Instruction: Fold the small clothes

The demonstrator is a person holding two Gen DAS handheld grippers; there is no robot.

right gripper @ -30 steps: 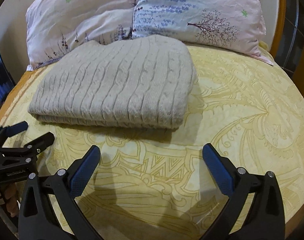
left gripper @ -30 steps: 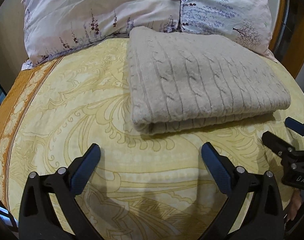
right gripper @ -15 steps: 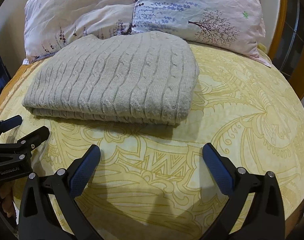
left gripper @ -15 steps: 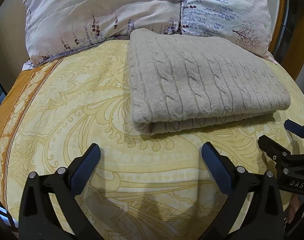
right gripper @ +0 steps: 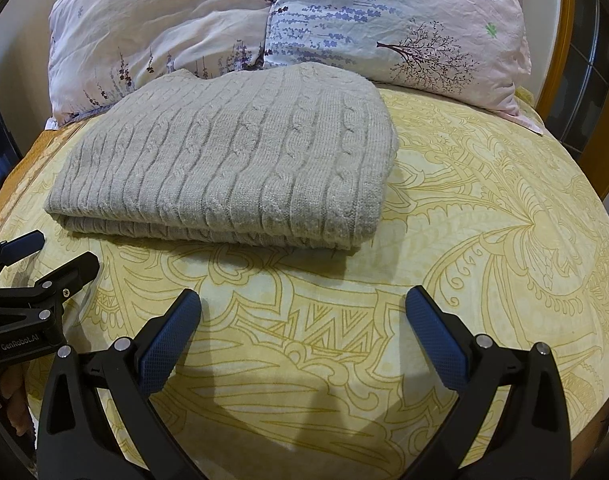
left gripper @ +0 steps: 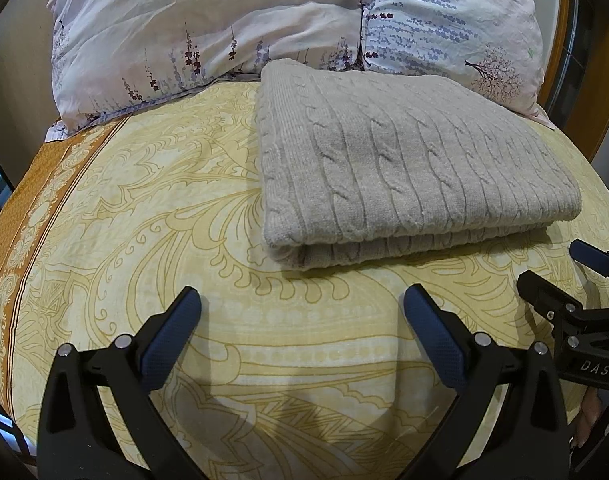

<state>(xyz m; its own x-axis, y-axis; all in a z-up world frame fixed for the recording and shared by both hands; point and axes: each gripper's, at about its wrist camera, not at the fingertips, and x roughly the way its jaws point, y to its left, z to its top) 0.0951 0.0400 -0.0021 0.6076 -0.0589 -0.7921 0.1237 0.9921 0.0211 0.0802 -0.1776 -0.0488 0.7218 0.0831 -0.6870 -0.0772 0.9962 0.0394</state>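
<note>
Your left claw (left gripper: 300, 316) and right claw (right gripper: 302, 314) both stand wide, holding nothing. The grey knit sweater (left gripper: 404, 160) lies folded on the bed (left gripper: 144, 208), near the pillows (left gripper: 224, 20). Folding looks complete; next, withdraw or square its edges.

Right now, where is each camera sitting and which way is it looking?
Left wrist: sits on the left hand-held gripper, low over the bedspread, facing the pillows; its own open fingers show, and the right hand-held gripper at the right edge.
Right wrist: sits on the right hand-held gripper, facing the same way; the left hand-held gripper shows at the left edge.
Both see the folded grey sweater.
</note>
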